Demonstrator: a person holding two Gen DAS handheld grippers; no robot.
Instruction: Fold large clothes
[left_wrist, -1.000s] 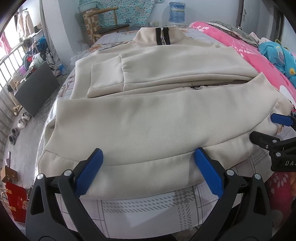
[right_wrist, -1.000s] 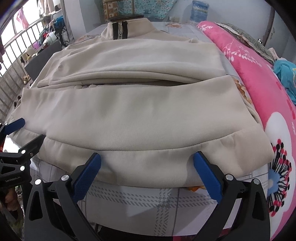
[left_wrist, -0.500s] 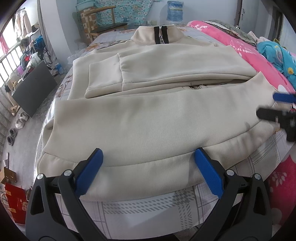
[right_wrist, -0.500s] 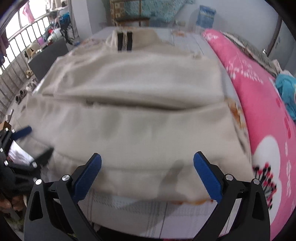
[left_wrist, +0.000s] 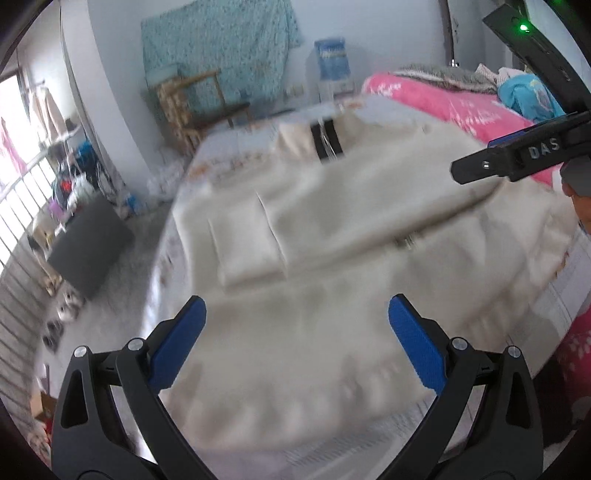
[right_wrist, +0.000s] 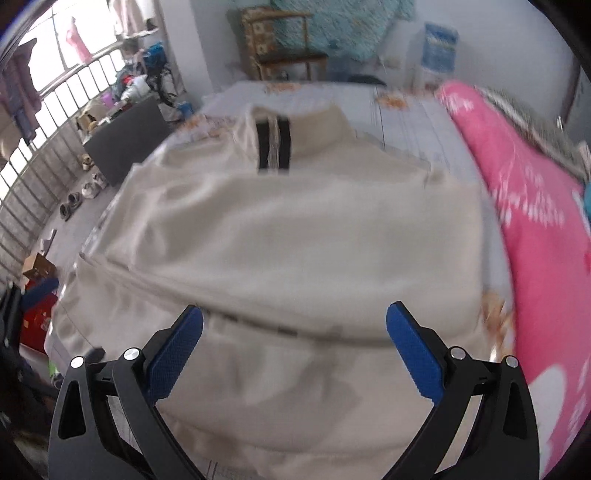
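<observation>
Left wrist view: both tongs, left (left_wrist: 297, 321) and right (right_wrist: 294, 328), wide open and empty, have lifted off the jacket (left_wrist: 332, 295). The hem fold lies released; the next fold is probably pending.

Bed (right_wrist: 413, 122): pale checked sheet with orange flower print. Lying directly on it:
1 cream jacket (right_wrist: 295, 236), spread flat across the middle, collar with black zip bands at the far end, sleeves folded over the body.
1 pink flowered quilt (right_wrist: 535, 221), along the right side, touching the jacket's edge.
1 turquoise garment (left_wrist: 528, 92), on the far end of the quilt.
</observation>
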